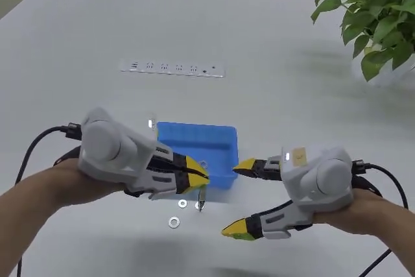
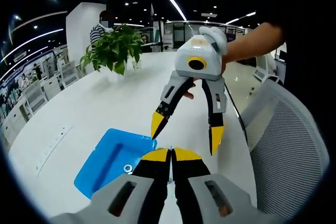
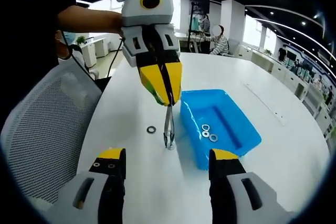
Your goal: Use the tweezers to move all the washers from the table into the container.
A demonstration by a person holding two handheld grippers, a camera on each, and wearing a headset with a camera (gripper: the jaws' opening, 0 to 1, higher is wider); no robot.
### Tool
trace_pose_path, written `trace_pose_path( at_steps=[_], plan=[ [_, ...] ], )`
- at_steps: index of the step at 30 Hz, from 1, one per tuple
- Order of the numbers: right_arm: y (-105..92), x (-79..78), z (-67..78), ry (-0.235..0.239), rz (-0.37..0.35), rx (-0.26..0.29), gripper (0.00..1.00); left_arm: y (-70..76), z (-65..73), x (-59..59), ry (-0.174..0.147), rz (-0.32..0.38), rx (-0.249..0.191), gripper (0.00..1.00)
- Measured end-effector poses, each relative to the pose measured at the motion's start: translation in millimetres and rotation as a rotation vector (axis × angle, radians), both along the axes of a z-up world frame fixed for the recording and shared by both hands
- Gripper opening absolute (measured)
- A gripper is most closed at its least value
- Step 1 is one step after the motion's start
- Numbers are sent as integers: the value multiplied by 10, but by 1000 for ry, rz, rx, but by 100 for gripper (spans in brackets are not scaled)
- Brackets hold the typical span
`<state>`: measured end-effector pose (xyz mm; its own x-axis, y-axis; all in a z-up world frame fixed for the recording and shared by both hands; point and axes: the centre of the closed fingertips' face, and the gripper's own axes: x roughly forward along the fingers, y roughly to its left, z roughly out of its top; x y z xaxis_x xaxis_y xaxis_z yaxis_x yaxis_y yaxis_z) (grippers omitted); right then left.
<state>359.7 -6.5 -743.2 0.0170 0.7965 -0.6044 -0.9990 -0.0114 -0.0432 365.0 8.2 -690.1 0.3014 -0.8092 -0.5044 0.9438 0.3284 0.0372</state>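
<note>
**White worktop (image 1: 279, 95): tweezers (image 3: 169, 121) stand tip-down on a washer (image 3: 170, 145), with the container (image 3: 236, 129) just past them**

At the left, the left tongs (image 1: 202, 174) are pressed together on the upper end of the tweezers. The tool's long axis hangs nearly upright from the tong tips down to the worktop. Directly under those tongs, the tweezer points meet the washer. Whether it is pinched or only touched, I cannot tell. Two loose washers (image 1: 182, 204) lie on the person's side of the left tongs, just beside the points.

The blue container stands just beyond the left tongs, its near wall close to the tweezer points. Three sorted washers (image 3: 206, 134) already lie inside it.

At the right, the right tongs (image 1: 229, 199) are spread wide and hold nothing. They face the left tongs across the tweezers.

As I judge it, the coming move turns on a short lift, then a carry away from the person over that near wall. The left tongs hold the tool and sit nearest the washer, so they are the ones placed for it.
</note>
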Motion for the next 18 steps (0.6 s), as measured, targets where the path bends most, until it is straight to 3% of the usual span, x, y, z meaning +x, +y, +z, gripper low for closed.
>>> trace_pose_path(
  at_steps=[18],
  plan=[
    [254, -29, -110, -38, 157, -67, 36, 26, -29, -42, -10, -60, 30, 5]
  ],
)
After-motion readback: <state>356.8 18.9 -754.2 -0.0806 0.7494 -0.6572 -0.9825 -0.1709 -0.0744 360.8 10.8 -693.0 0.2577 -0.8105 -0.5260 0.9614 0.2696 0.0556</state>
